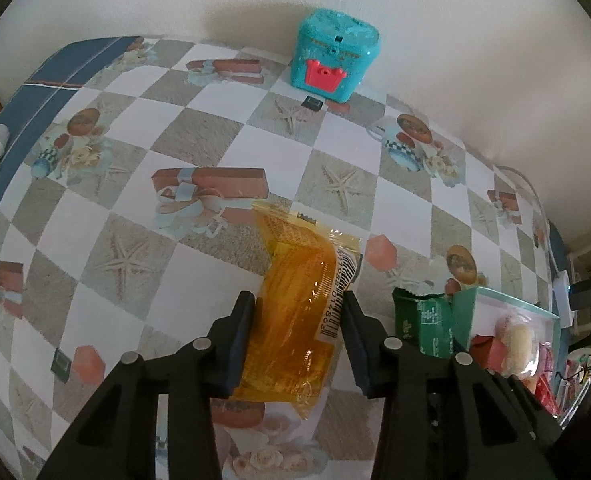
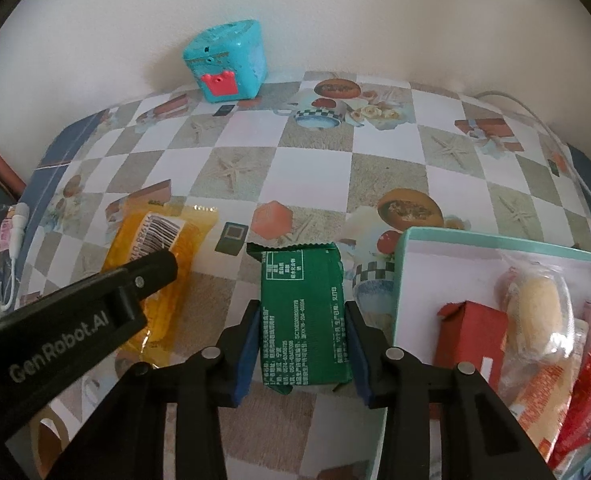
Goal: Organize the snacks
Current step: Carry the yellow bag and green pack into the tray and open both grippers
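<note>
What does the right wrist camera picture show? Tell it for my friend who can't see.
The right gripper pinches a green snack packet above a checkered tablecloth. To its right, a teal-rimmed box holds more snacks; to its left, another gripper grips a yellow packet.

The table (image 2: 383, 152) is covered by a checked cloth of white and sand-coloured squares printed with starfish, cups, roses and gift boxes, with a blue border at its left edge. A plain off-white wall (image 2: 335, 12) rises directly behind the table. A teal toy box (image 2: 225, 60) (red clasp on its front) stands at the table's far edge, against the wall. Light is soft and even.
</note>
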